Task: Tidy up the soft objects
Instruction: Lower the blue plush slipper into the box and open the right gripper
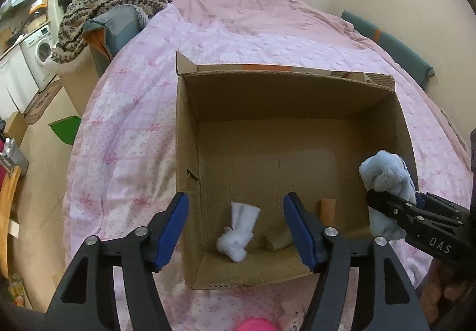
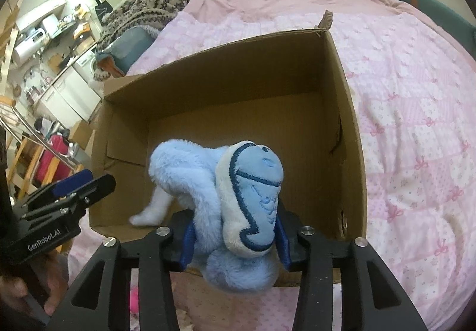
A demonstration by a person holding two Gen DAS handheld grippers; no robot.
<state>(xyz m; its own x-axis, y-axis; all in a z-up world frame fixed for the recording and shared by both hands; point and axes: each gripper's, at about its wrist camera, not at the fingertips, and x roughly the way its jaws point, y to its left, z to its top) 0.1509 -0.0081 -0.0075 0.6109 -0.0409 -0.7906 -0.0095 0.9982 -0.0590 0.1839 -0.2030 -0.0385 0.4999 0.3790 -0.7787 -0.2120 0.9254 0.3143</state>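
1. Left wrist view: the cardboard box [image 1: 285, 176] sits open on the bed [image 1: 125, 110], and everything here is placed against it. The left gripper [image 1: 235, 226] hangs over the box's near edge with its jaws spread and nothing between them. Below them, on the box floor near the front wall, lies a white knotted soft toy [image 1: 236, 234]; that one looks put away. At the box's right wall the right gripper [image 1: 395, 206] carries a pale blue plush toy [image 1: 386, 179] above the rim. A pink object [image 1: 257, 325] shows outside the box, just before its front wall; what it is cannot be told.

2. Right wrist view: the right gripper [image 2: 235, 241] is over the front edge of the box [image 2: 351, 128], its jaws either side of the blue plush toy [image 2: 238, 197]. The pads seem to touch its sides, but whether they squeeze or have slackened I cannot tell. The left gripper [image 2: 80, 185] stands at the box's left wall.

3. Judgement: one toy is in, the blue one is at the point of going in, and the pink object may remain.
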